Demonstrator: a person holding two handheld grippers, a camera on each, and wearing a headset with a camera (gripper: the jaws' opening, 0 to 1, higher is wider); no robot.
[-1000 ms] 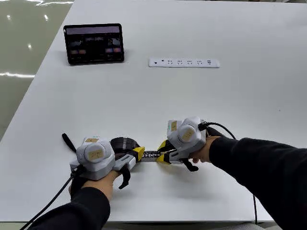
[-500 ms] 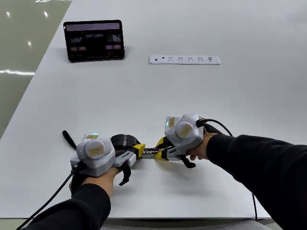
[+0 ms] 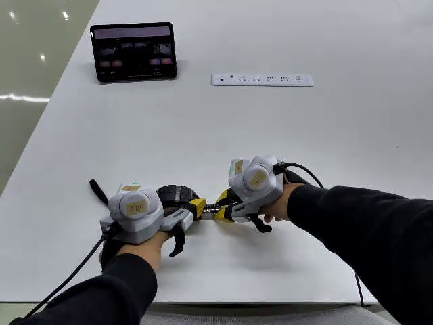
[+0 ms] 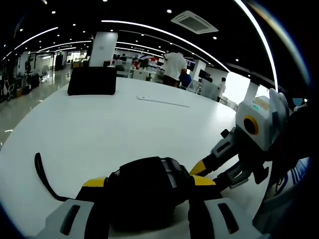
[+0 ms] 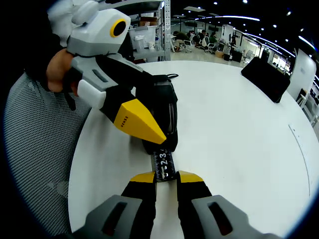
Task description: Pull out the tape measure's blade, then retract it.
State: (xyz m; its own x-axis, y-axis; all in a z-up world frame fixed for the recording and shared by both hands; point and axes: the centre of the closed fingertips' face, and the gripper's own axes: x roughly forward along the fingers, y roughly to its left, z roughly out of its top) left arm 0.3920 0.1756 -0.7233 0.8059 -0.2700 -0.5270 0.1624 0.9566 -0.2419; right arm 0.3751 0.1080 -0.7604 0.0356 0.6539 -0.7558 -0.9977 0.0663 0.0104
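A black tape measure (image 3: pixel 176 197) rests on the white table, and my left gripper (image 3: pixel 191 208) is shut on its case (image 4: pixel 147 191). A wrist strap (image 4: pixel 42 177) trails from the case to the left. A short length of blade (image 5: pixel 163 166) with printed numbers sticks out of the case (image 5: pixel 162 112). My right gripper (image 5: pixel 166 178) is shut on that blade close to the case. In the head view the right gripper (image 3: pixel 222 206) sits just to the right of the left one, with the blade (image 3: pixel 209 210) between them.
A dark tablet (image 3: pixel 133 51) stands at the far left of the white table (image 3: pixel 284 135). A white power strip (image 3: pixel 262 80) lies at the far middle. Cables run from both grippers toward the near table edge.
My right gripper has moved left toward the case, and the exposed blade between the grippers has grown shorter. The left gripper holds the case in place.
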